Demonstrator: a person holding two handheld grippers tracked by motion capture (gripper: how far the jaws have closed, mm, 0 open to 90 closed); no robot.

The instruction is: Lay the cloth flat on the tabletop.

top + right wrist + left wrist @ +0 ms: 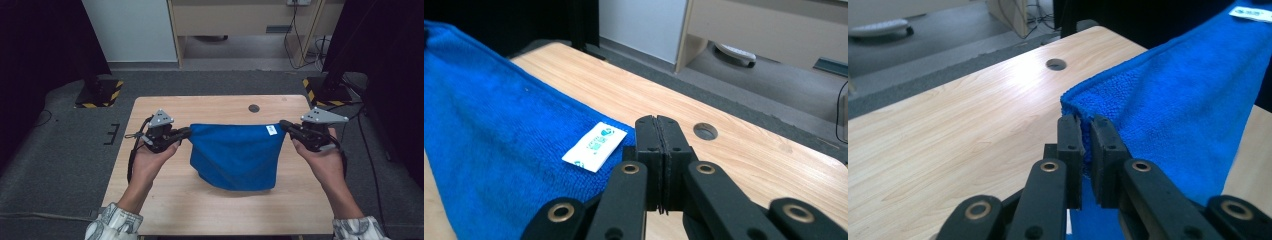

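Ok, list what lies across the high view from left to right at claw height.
Left hand → left claw → blue towel → white tag → right claw → right hand.

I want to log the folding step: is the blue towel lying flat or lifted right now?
Lifted: the blue towel hangs stretched between the left claw and right claw, each shut on a top corner.

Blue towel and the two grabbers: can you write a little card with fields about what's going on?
thing held: blue towel, white label near one top corner
left gripper: shut on a top corner
right gripper: shut on the other top corner
towel's pose: top edge stretched between them, the rest hanging to the table
table: light wood, round hole at far edge
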